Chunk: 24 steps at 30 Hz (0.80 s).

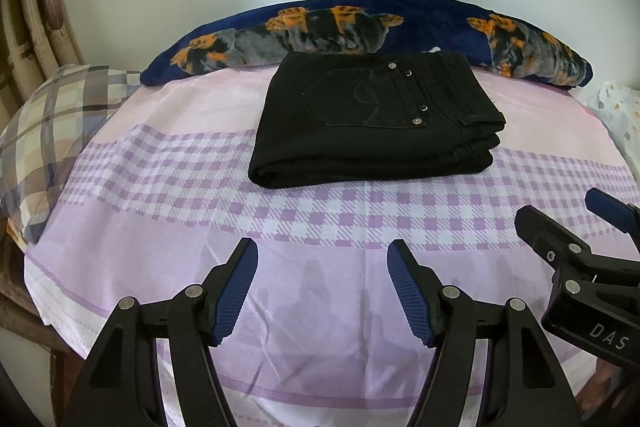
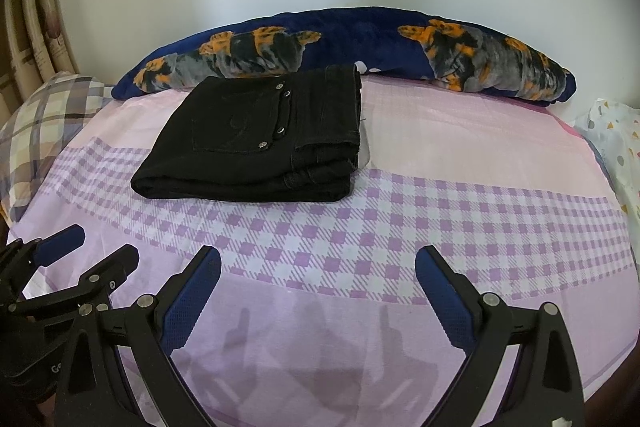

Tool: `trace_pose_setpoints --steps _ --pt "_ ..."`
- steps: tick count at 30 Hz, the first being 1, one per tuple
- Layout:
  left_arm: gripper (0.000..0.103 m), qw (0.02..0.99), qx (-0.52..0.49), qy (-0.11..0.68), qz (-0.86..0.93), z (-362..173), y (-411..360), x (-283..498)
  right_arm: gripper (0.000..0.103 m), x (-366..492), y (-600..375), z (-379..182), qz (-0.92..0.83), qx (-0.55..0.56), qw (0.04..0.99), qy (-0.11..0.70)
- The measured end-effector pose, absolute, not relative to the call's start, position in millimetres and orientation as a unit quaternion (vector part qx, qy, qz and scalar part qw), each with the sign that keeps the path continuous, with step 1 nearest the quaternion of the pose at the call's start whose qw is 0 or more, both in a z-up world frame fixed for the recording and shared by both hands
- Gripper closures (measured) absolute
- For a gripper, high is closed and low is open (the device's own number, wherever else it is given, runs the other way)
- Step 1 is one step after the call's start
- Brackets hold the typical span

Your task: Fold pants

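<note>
**A:** Where are the pants sitting?

**B:** Your black jeans [image 1: 372, 123] are lying folded in a neat stack on the purple checked bedsheet [image 1: 160, 195]. The back pocket [image 1: 360, 99] is facing up, with its little silver studs showing. The far edge of the jeans is sitting right up against the dark blue blanket [image 1: 420, 15] with the orange and grey animal print, but I cannot tell if they are touching.

**A:** What are my grippers doing?

**B:** You are holding your left gripper [image 1: 322, 291] over the near part of the sheet, well apart from the jeans. Its two blue pads are standing wide apart with nothing between them. Your right gripper [image 2: 318, 291] is hanging over the sheet too, and its jaws are spread wide and holding nothing. The two grippers are sitting side by side, near each other.

**A:** What else is lying around?

**B:** A plaid pillow [image 1: 52, 131] is resting at the left edge of the bed. A white cloth with small colored shapes [image 2: 616, 139] is peeking in at the right.
</note>
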<state>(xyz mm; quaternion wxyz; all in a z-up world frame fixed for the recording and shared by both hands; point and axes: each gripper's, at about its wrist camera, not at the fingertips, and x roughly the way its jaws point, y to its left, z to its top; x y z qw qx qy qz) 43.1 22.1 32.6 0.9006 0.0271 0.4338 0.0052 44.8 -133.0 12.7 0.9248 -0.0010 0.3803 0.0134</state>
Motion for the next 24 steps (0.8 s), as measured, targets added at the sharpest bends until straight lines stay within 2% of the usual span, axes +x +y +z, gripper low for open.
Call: trace_pose_setpoints --steps 24 --pt "0.035 0.898 0.03 0.439 -0.006 30.0 23.5 45.9 0.006 47.1 -134.1 11.6 0.014 -0.003 0.924 0.382"
